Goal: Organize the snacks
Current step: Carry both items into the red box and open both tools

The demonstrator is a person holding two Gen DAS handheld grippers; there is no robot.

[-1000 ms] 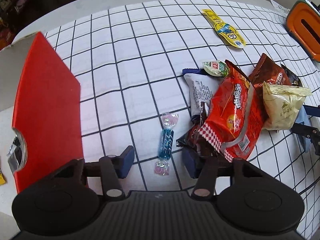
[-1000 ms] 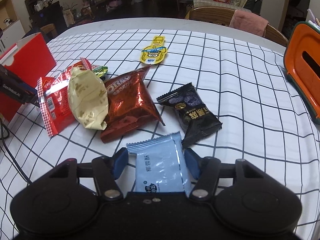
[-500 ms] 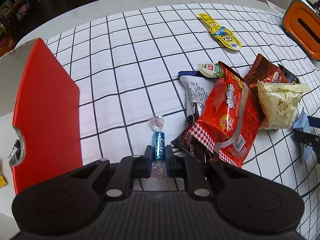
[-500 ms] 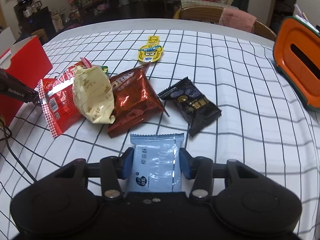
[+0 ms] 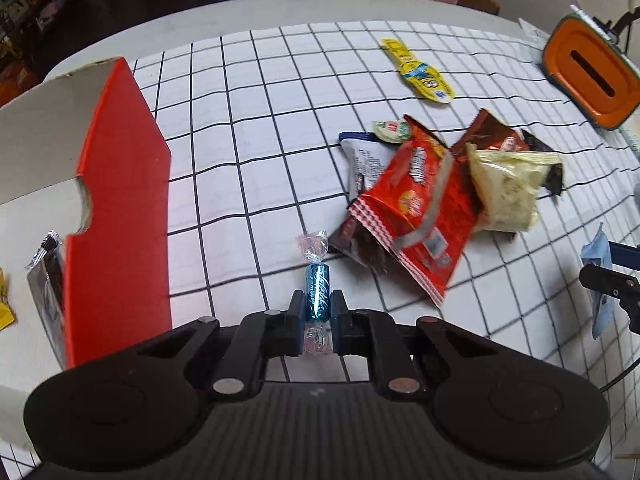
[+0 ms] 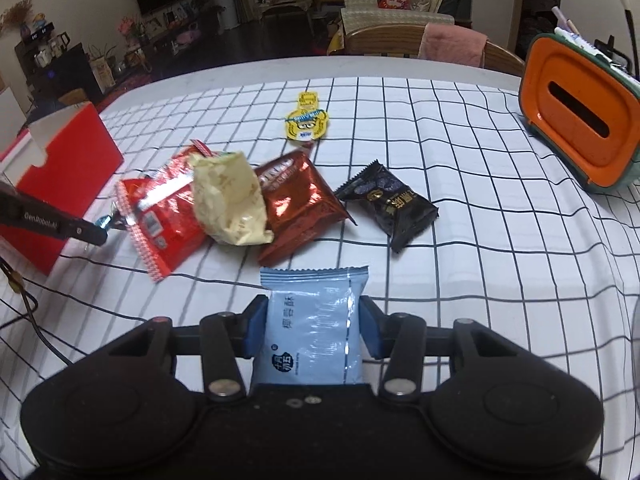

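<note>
left gripper [image 5: 316, 312] closed on blue candy [image 5: 317, 294], lifted, light-blue packet [image 6: 314, 332] raised

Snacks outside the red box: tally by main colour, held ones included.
Blue: 2 (foil twist candy, pale packet)
Red packet: 1
Brown: 2 (copper foil packet, dark packet beneath red)
Cream packet: 1
Black packet: 1
Yellow sachet: 1
White packet: 1
Green-lidded cup: 1
Total: 10
</note>
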